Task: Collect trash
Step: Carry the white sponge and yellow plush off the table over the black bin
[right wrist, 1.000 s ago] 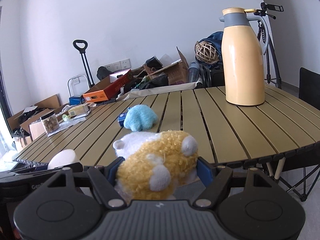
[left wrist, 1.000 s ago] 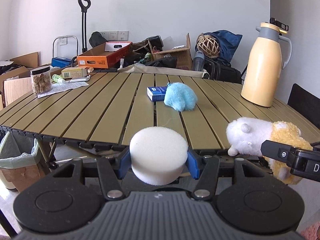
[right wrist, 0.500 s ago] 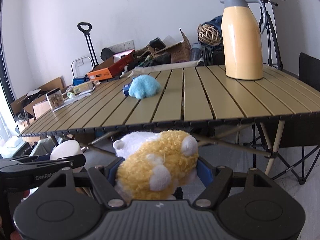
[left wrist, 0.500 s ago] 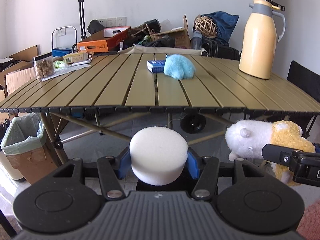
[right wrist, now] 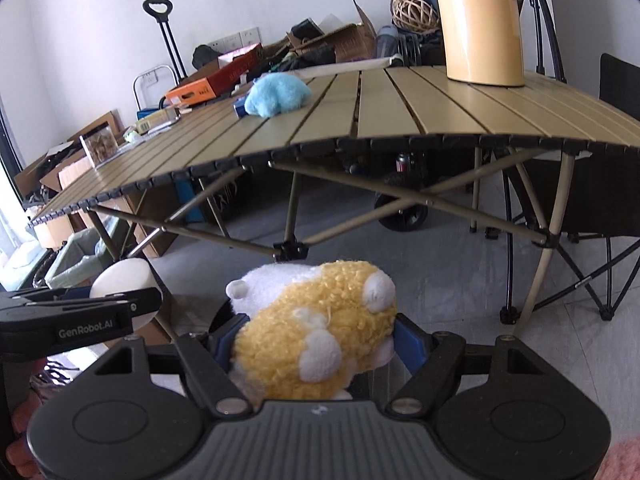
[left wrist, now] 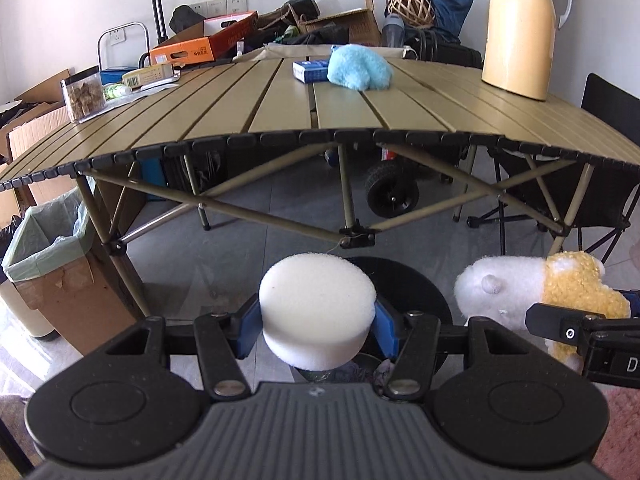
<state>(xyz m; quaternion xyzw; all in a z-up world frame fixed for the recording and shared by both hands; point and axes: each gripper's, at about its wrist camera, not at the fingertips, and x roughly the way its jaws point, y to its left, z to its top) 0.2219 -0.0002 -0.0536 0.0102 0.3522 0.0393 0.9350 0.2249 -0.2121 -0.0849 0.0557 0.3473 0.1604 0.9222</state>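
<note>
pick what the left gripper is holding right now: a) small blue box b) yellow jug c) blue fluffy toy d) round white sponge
d: in the left wrist view the round white sponge sits clamped between the blue pads of the left gripper, while the blue fluffy toy, the small blue box and the yellow jug all rest on the table.

A lived-in room of a home, used for storage, is shown; a folding slatted camping table [left wrist: 280, 108] is set on a grey tiled floor [left wrist: 256, 256]; cardboard boxes [left wrist: 352, 26], a hand trolley [right wrist: 168, 52] and bags are piled along the white wall, where sockets [left wrist: 226, 3] are fitted; a lined bin [left wrist: 48, 256] is kept beside the table.
</note>
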